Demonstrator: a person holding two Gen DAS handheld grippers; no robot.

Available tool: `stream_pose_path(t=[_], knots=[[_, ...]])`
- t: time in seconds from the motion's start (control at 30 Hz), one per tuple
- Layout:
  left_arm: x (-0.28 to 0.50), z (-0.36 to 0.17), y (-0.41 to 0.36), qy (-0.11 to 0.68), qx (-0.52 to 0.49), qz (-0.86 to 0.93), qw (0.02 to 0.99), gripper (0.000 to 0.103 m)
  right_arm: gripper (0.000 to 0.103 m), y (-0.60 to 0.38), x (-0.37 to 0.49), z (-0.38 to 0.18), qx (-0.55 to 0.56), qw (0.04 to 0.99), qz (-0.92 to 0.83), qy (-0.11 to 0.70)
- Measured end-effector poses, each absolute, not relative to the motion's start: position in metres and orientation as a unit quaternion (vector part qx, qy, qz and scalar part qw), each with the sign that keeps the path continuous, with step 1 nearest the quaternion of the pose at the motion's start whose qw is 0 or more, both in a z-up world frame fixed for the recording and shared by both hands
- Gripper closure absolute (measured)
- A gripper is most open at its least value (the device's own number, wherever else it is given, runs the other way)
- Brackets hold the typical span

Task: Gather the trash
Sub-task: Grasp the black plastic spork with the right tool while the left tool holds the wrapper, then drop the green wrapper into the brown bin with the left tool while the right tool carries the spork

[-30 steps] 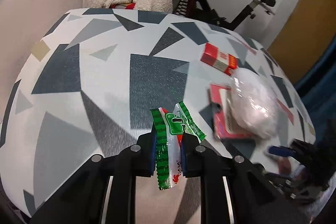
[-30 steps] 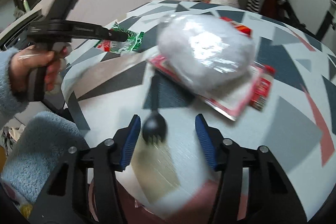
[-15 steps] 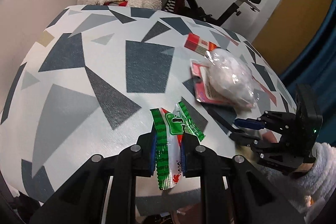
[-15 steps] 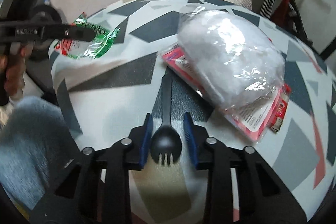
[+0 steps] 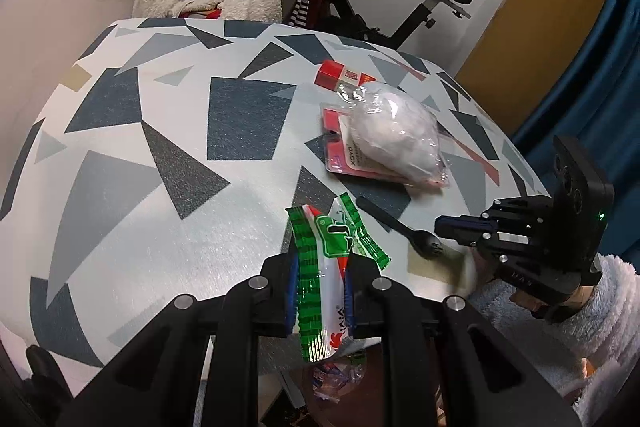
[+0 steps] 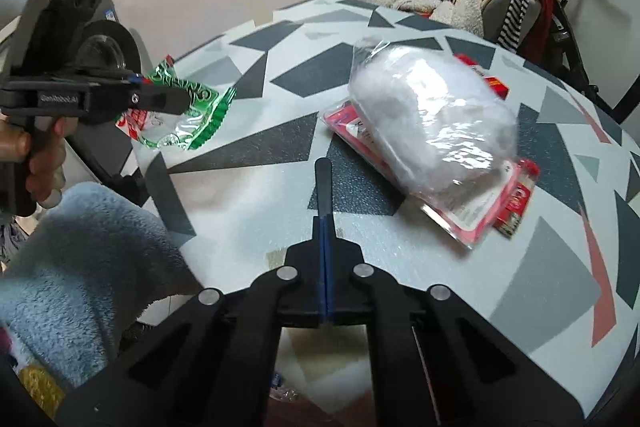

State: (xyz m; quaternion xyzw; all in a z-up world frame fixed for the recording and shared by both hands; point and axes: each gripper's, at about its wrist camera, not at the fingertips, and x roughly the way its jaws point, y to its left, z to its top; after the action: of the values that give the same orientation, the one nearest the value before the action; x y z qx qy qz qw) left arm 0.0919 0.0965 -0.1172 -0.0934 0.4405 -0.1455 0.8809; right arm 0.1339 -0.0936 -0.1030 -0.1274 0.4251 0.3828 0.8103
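A clear plastic bag (image 5: pixel 394 131) stuffed with something white and fluffy is lying on the patterned counter (image 5: pixel 120 155), resting on top of a flat red blister pack (image 5: pixel 340 151). A small red box (image 5: pixel 342 75) is sitting just beyond the bag, touching its far end. Below the counter's near edge, a few crumpled wrappers (image 5: pixel 336 375) are showing, though what is holding them cannot be told.

The left hand-held gripper (image 5: pixel 320 291) is pinching a green, white and red snack wrapper (image 5: pixel 326 267) between its blue pads, jaws nearly closed on the thin film, with the wrapper sticking out above and below them. It is hovering at the counter's near edge, clear of the surface.

The right hand-held gripper (image 6: pixel 325 227) is clamping a black plastic fork (image 6: pixel 323 183), its jaws pressed fully together on the pronged end. The handle is pointing straight ahead toward the blister pack, stopping just short of it. In the left wrist view the fork's prongs (image 5: pixel 430 247) are showing at the fingertips, low over the counter. A fluffy pale blue sleeve (image 6: pixel 76 251) is covering the left arm.
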Motion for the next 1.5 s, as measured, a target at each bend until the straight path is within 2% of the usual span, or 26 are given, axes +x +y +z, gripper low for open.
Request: stream_pose_path(t=[0.27, 0.3, 0.33, 0.37, 0.43, 0.7, 0.77, 0.83, 1.33, 1.5], knots=[[0.077, -0.114, 0.089, 0.434, -0.093, -0.15, 0.883, 0.086, 0.096, -0.113, 0.13, -0.103, -0.097, 0.814, 0.359, 0.446], [0.075, -0.115, 0.088, 0.435, -0.094, -0.151, 0.883, 0.086, 0.093, -0.113, 0.128, -0.104, -0.096, 0.813, 0.359, 0.449], [0.074, -0.117, 0.087, 0.435, -0.096, -0.152, 0.882, 0.086, 0.084, -0.113, 0.127, -0.105, -0.096, 0.811, 0.361, 0.45], [0.073, -0.118, 0.087, 0.435, -0.097, -0.154, 0.882, 0.086, 0.07, -0.112, 0.126, -0.106, -0.098, 0.81, 0.363, 0.45], [0.072, -0.121, 0.086, 0.435, -0.099, -0.155, 0.881, 0.086, 0.061, -0.109, 0.123, -0.109, -0.103, 0.809, 0.368, 0.446], [0.067, -0.131, 0.089, 0.438, -0.106, -0.16, 0.878, 0.086, 0.061, -0.088, 0.133, -0.126, -0.127, 0.805, 0.356, 0.458], [0.066, -0.133, 0.091, 0.439, -0.11, -0.159, 0.877, 0.086, 0.063, -0.085, 0.13, -0.127, -0.149, 0.805, 0.353, 0.453], [0.066, -0.136, 0.093, 0.44, -0.112, -0.158, 0.877, 0.086, 0.072, -0.083, 0.13, -0.128, -0.155, 0.799, 0.362, 0.454], [0.052, -0.135, 0.076, 0.434, -0.099, -0.188, 0.875, 0.086, 0.072, -0.114, 0.11, -0.097, -0.123, 0.819, 0.371, 0.419], [0.037, -0.141, 0.05, 0.442, -0.064, -0.224, 0.866, 0.086, 0.072, -0.135, 0.095, -0.084, -0.115, 0.825, 0.37, 0.411]])
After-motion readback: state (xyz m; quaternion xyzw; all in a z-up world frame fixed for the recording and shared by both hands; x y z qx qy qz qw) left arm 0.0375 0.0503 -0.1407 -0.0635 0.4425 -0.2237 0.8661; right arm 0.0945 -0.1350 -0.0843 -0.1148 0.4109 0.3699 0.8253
